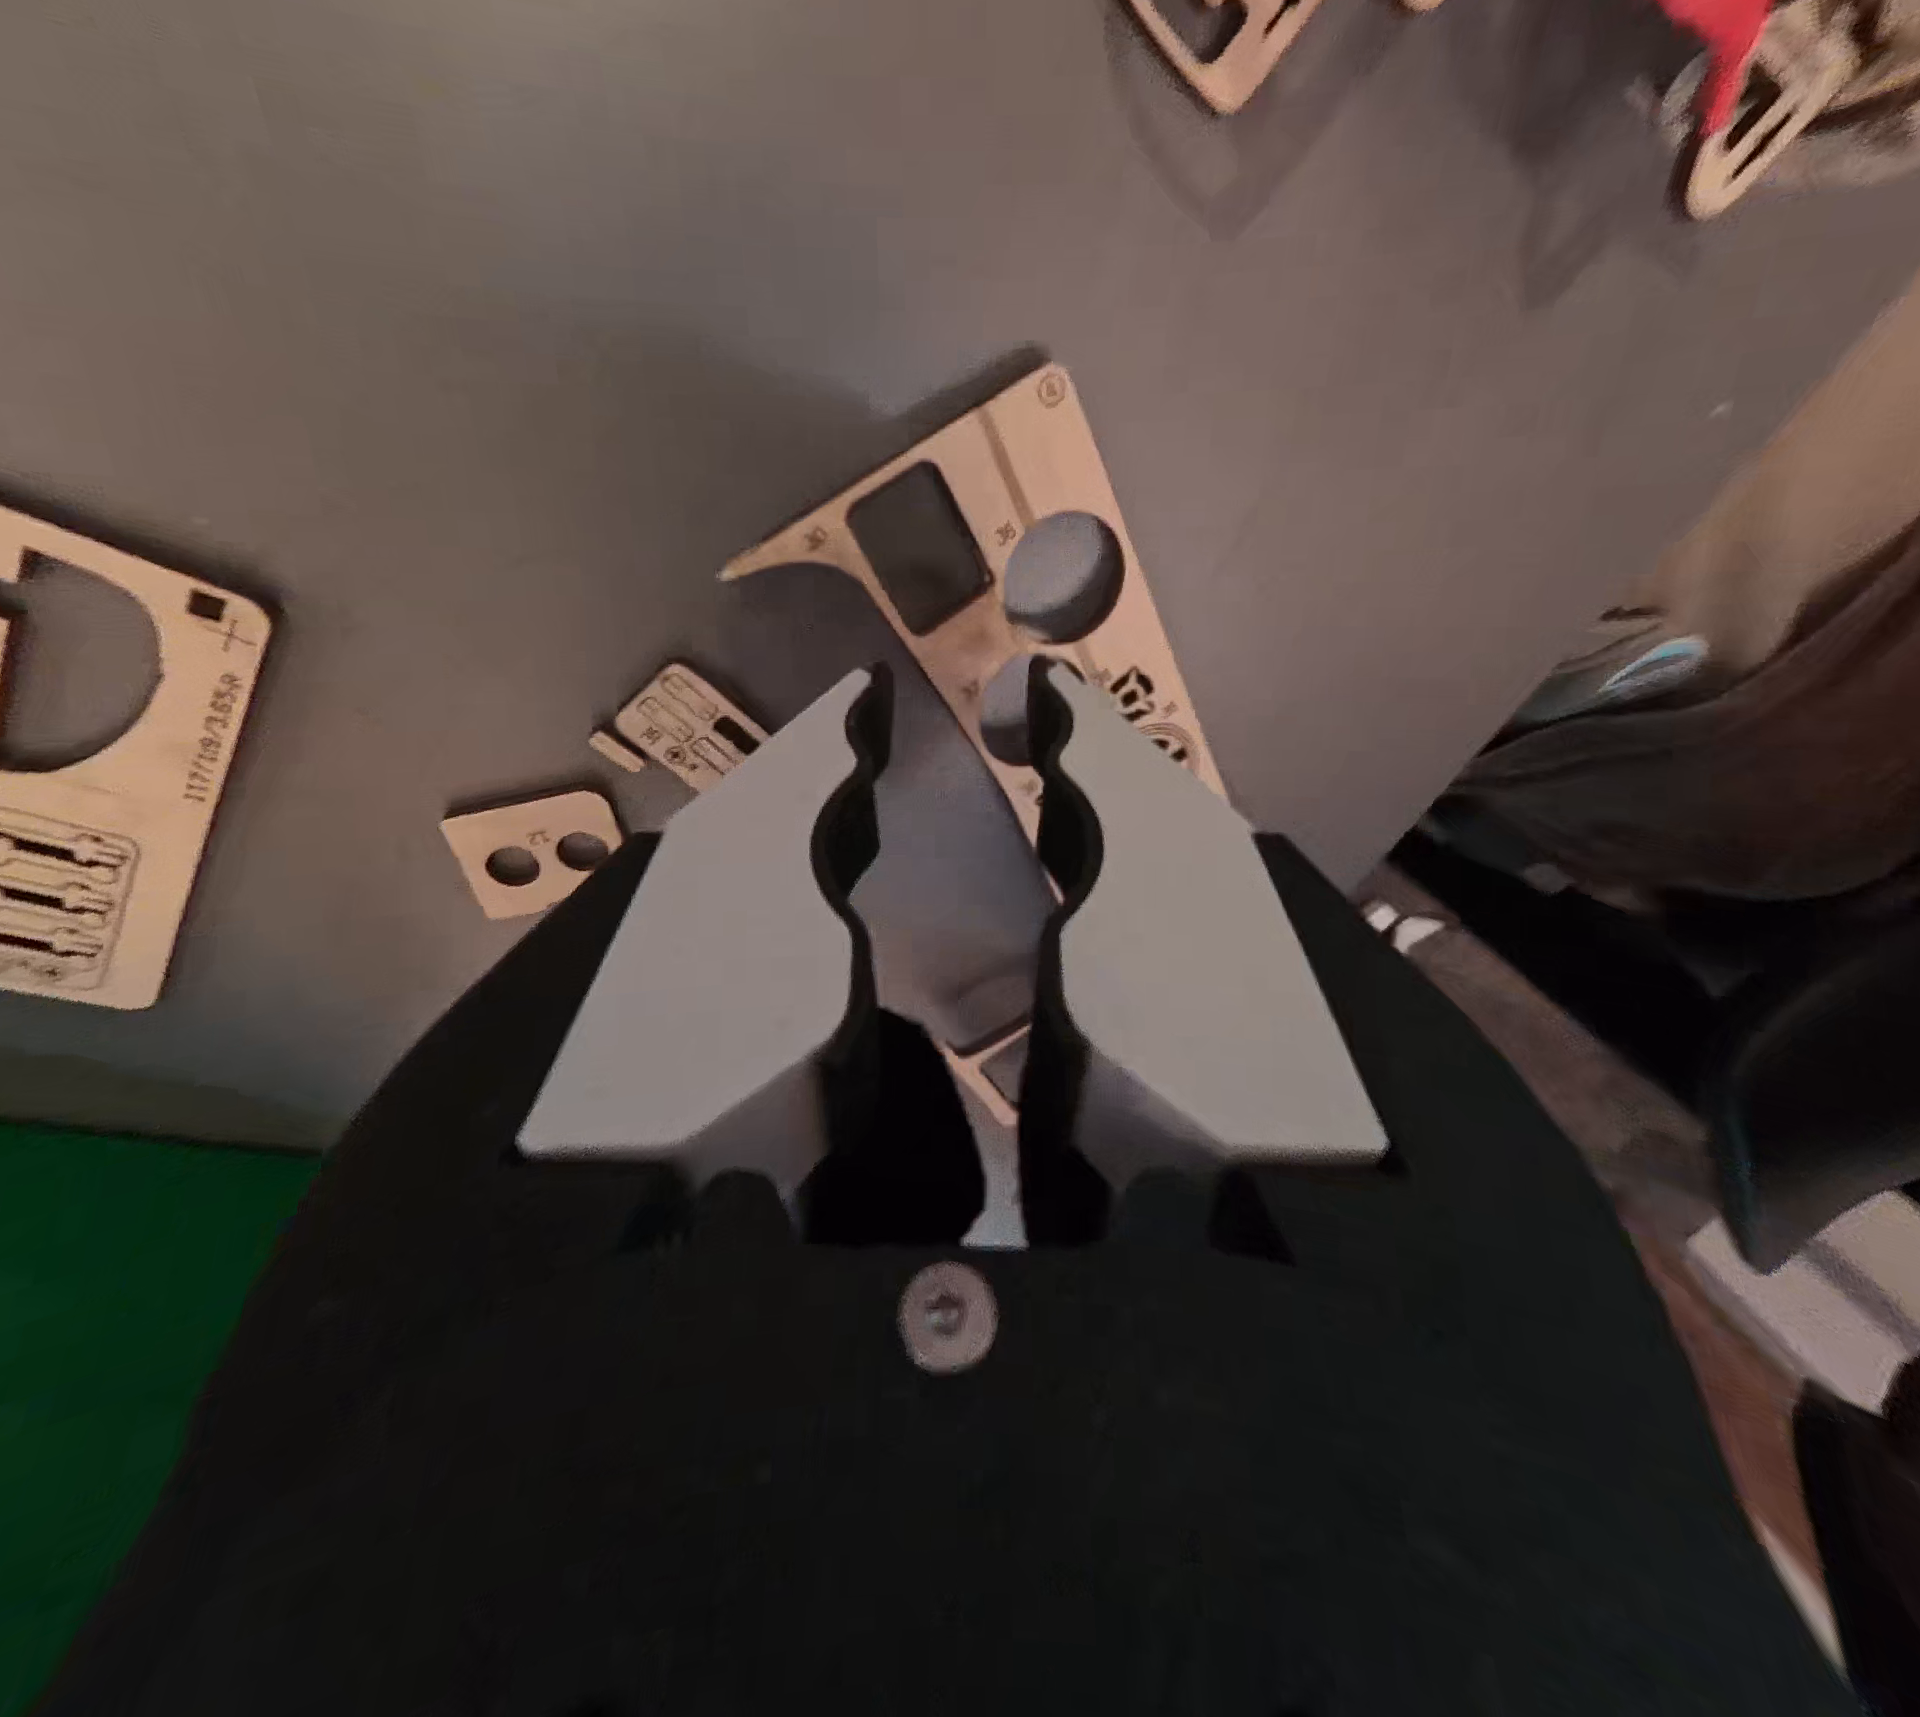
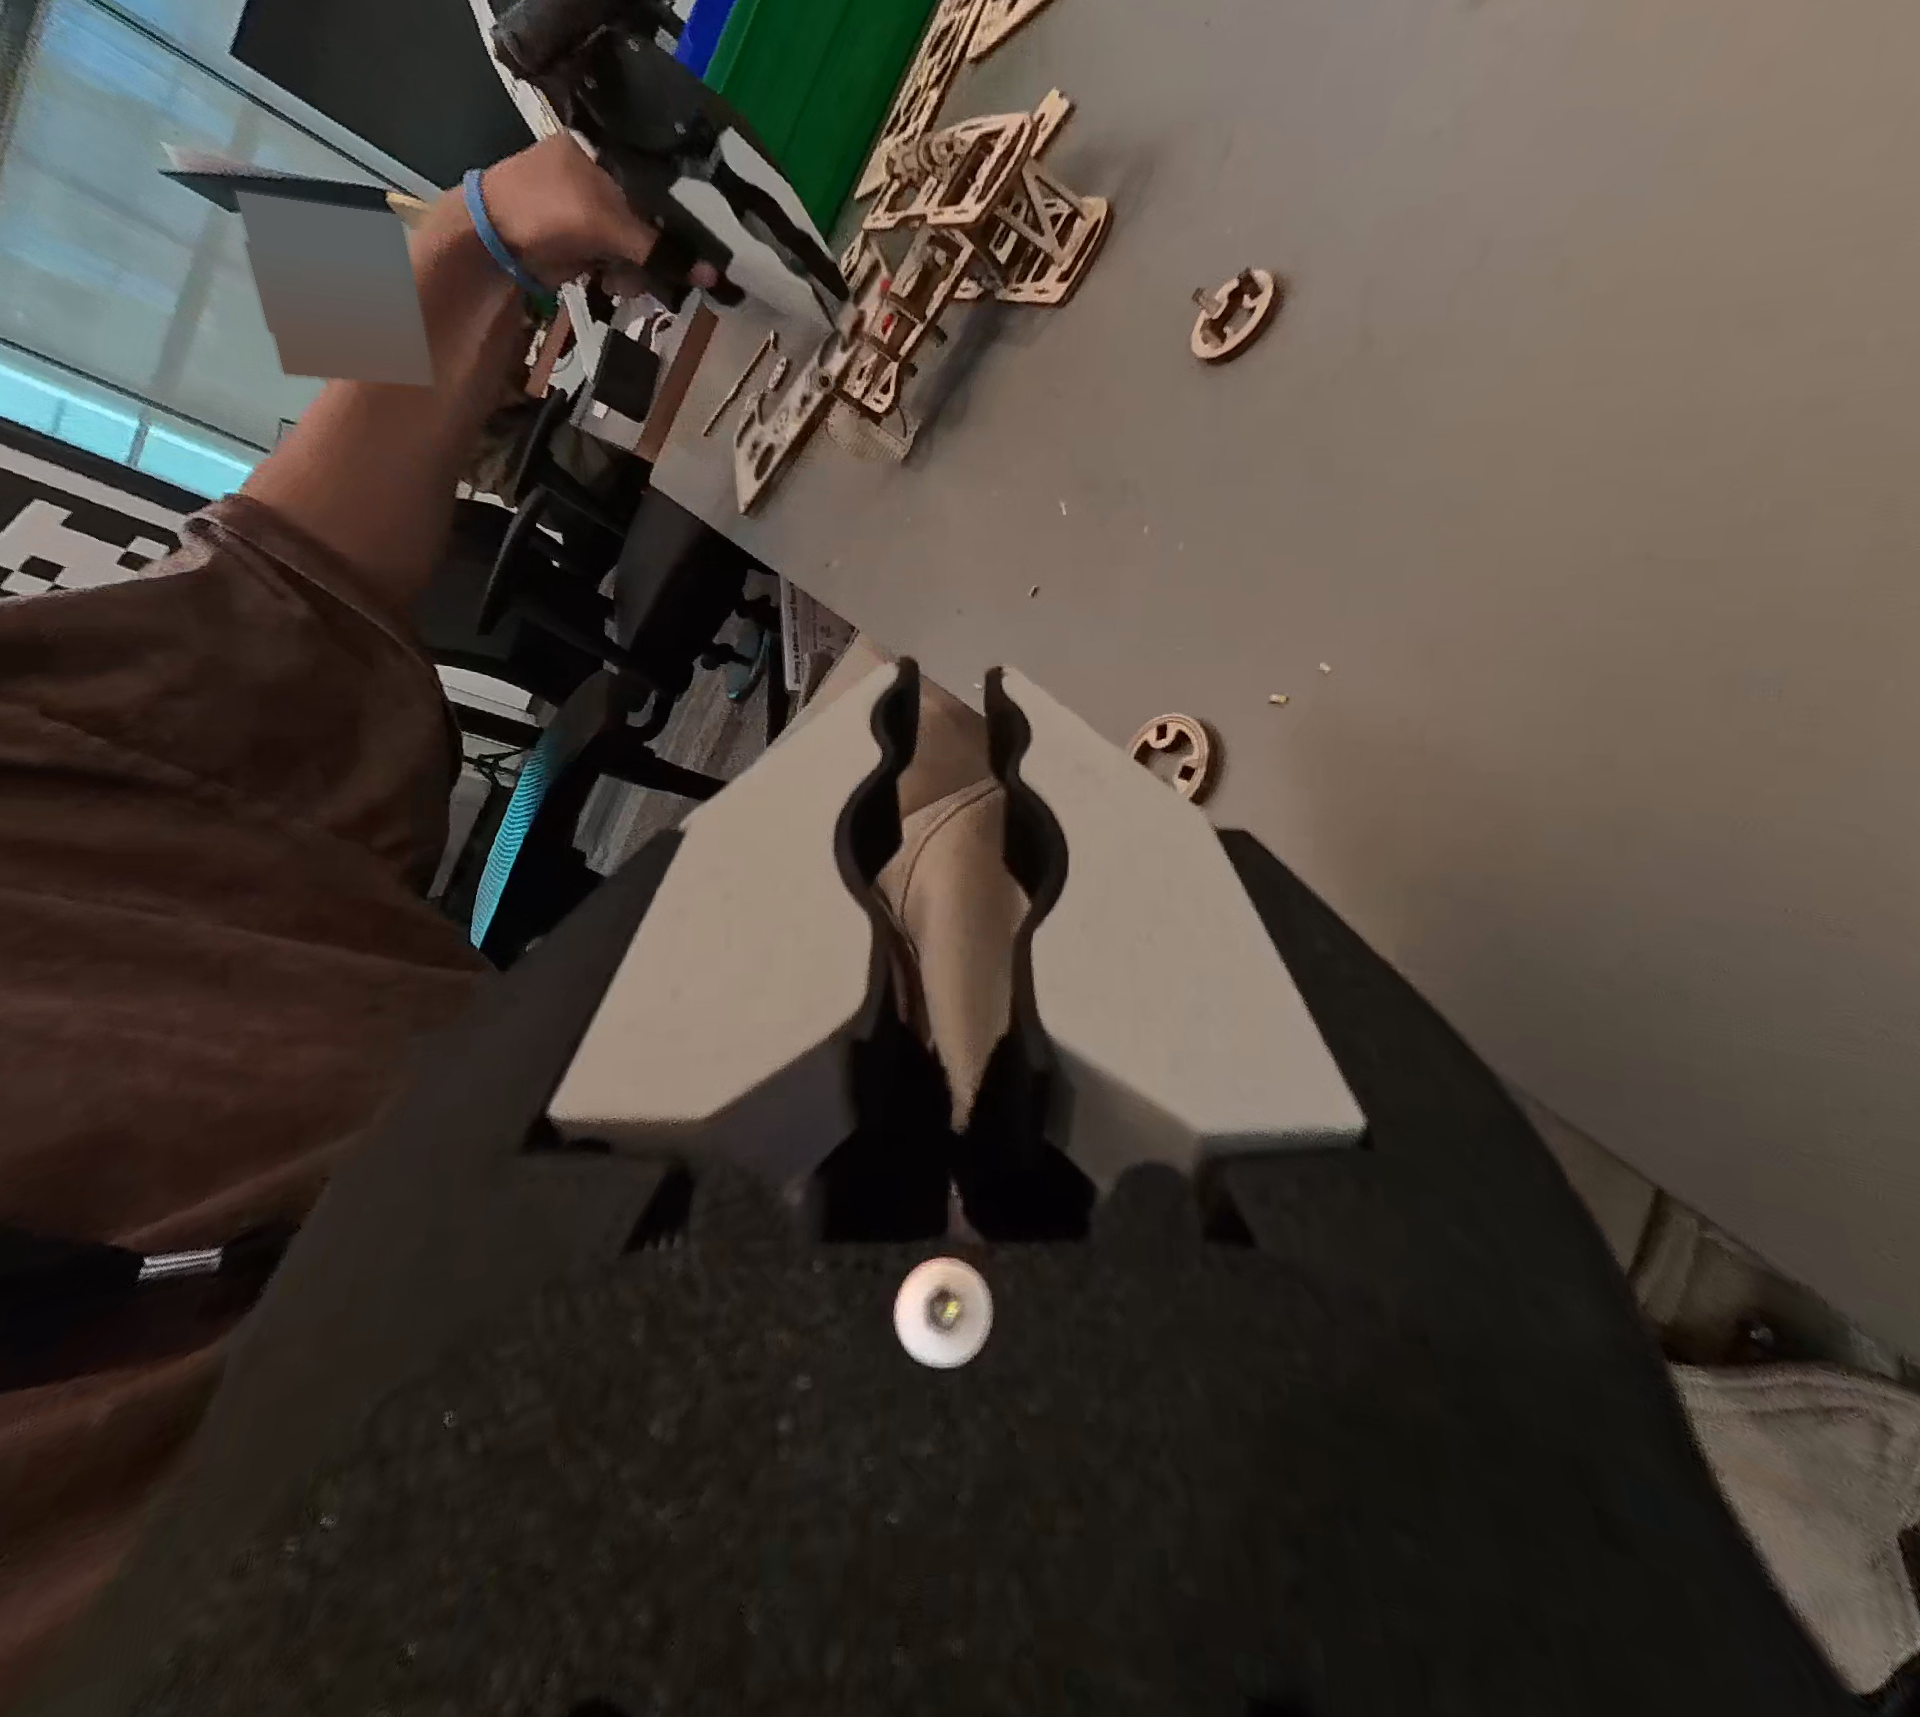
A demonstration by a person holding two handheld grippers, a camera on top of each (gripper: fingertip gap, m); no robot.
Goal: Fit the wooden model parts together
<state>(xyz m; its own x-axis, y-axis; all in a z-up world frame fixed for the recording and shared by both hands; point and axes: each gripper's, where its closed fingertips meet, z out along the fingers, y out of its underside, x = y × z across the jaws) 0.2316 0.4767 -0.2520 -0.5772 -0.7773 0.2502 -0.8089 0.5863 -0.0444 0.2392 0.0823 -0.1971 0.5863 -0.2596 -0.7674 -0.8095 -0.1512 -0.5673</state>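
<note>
The left gripper (image 1: 956, 680) hangs tip-down over a punched plywood sheet (image 1: 966, 566), jaws parted, empty. The right gripper (image 2: 948, 691), tilted off the grey table (image 2: 1558, 524), looks slightly open, seemingly empty.

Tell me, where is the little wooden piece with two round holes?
In the left wrist view, the two-hole piece lies flat on the grey table, just left of the left gripper.

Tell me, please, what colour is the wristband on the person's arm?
Blue; the wristband shows best in the right wrist view.

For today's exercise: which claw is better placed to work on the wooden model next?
Left. The left claw is right at the wooden model, while the right claw hangs at the table edge, far off.
</note>
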